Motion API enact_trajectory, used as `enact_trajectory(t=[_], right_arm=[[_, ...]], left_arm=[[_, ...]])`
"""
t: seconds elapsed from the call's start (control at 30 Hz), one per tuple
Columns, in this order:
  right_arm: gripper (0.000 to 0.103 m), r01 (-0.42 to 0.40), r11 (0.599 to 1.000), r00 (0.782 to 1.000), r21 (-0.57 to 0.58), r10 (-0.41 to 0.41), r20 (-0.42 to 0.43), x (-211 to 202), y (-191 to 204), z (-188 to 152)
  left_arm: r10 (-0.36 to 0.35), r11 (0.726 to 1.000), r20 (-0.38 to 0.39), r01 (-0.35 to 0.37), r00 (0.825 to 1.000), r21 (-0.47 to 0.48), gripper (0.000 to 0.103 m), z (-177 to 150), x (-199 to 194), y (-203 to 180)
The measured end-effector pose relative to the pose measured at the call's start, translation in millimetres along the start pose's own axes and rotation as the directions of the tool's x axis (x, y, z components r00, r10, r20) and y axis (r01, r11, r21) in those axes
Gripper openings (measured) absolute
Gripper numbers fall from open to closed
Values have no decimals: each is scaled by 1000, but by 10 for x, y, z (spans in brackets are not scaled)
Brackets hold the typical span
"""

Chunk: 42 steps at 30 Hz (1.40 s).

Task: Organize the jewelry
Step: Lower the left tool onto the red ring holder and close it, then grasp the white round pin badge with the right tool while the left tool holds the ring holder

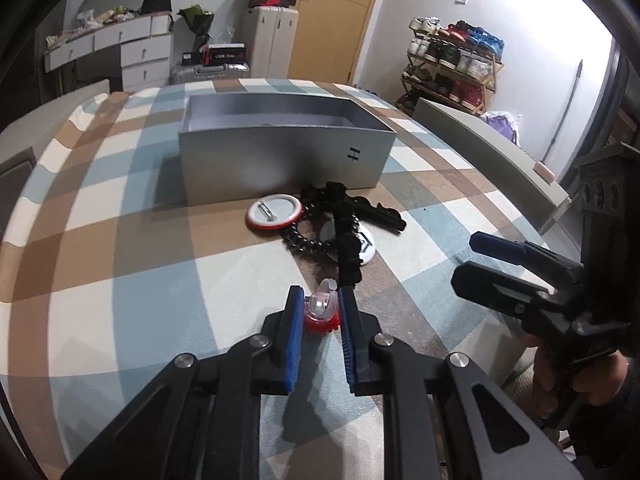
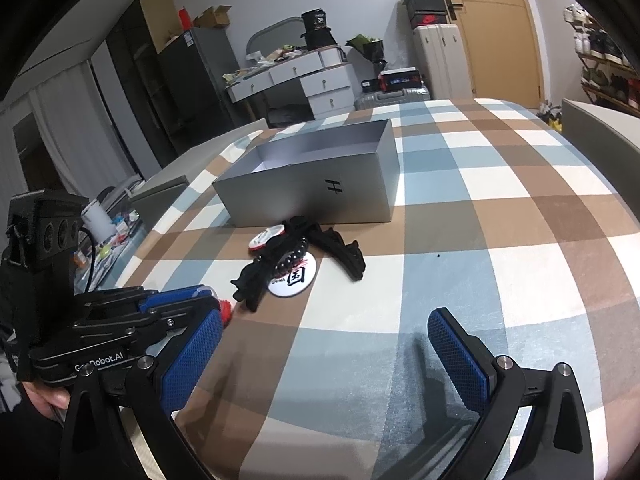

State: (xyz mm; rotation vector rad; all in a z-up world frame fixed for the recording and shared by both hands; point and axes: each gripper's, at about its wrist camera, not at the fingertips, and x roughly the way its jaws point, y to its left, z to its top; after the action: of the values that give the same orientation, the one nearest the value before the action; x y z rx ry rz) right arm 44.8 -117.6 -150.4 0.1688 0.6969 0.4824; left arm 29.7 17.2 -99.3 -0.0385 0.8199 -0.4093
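My left gripper [image 1: 321, 296] is shut on a small red and clear clip [image 1: 322, 309] that rests on the plaid cloth. From the right wrist view, the left gripper [image 2: 214, 300] shows at the left, with the red clip [image 2: 227, 308] peeking past its tips. Beyond the clip lies a pile: a red-rimmed round badge [image 1: 274, 212], a black beaded bracelet [image 1: 304, 245], black hair clips [image 1: 347, 252] and a white badge [image 2: 292, 278]. Behind the pile stands an open grey box [image 1: 280, 160] [image 2: 312, 196]. My right gripper [image 2: 324, 320] [image 1: 466, 258] is open over bare cloth, right of the pile.
The plaid cloth [image 2: 480, 240] covers the whole table. A grey chair back [image 1: 492, 148] stands at the table's right edge. A hand [image 1: 560, 384] holds the right gripper at the lower right. Drawers, suitcases and a shoe rack [image 1: 452, 68] line the room behind.
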Motion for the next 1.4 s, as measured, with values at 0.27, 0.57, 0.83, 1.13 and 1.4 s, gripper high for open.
enact_trajectory(t=[0.27, 0.57, 0.83, 1.13, 1.4], right_arm=[[103, -59, 997, 997, -47, 61, 42, -21, 178, 296], [102, -120, 968, 992, -222, 111, -53, 492, 701, 595], [84, -89, 951, 989, -296, 49, -141, 1021, 799, 574], [67, 6, 914, 980, -406, -86, -180, 1186, 893, 560], [44, -4, 842, 947, -540, -171, -273, 1341, 1022, 552]], left_arm=[[55, 998, 60, -53, 997, -39, 12, 2, -181, 113], [89, 988, 78, -77, 993, -134, 12, -45, -363, 374], [97, 981, 92, -79, 991, -175, 12, -144, -456, 502], [89, 977, 91, -70, 992, -200, 12, -169, -457, 606], [87, 975, 93, -65, 992, -212, 12, -193, -483, 648]])
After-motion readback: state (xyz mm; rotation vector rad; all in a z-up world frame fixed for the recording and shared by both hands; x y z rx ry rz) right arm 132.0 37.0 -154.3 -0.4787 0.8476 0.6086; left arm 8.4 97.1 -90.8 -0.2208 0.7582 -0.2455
